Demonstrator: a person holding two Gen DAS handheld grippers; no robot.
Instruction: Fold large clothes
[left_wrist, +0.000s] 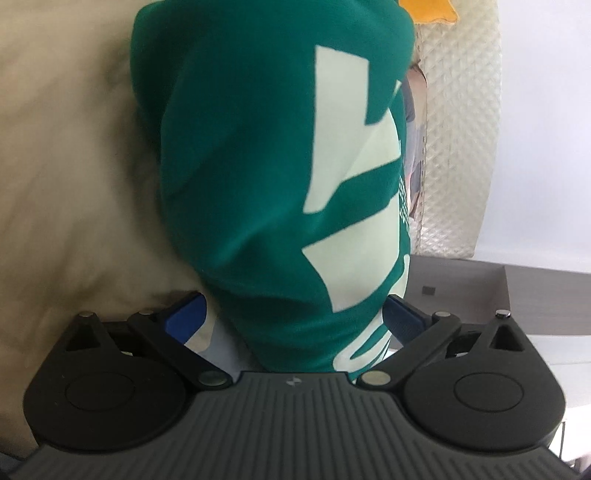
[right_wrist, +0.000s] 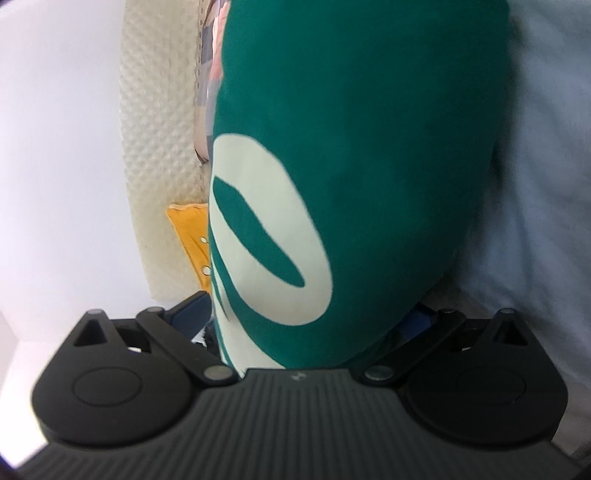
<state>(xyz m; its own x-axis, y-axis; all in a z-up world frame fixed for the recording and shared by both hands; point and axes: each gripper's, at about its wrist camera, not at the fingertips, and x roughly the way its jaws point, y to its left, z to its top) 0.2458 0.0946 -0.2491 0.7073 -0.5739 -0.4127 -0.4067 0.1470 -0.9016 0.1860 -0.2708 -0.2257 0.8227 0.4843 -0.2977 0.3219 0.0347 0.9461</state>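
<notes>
The green cotton garment with pale printed lettering (left_wrist: 251, 177) lies bunched on the beige bedsheet (left_wrist: 66, 155), its fabric filling the gap between both sets of blue fingers. The left gripper (left_wrist: 295, 314) and the right gripper (right_wrist: 314, 317) stand spread wide (whether the pads press the cloth, I cannot tell). A cream quilted cushion (left_wrist: 458, 147) sits behind.

Bright, soft blur, fisheye edge warp.
</notes>
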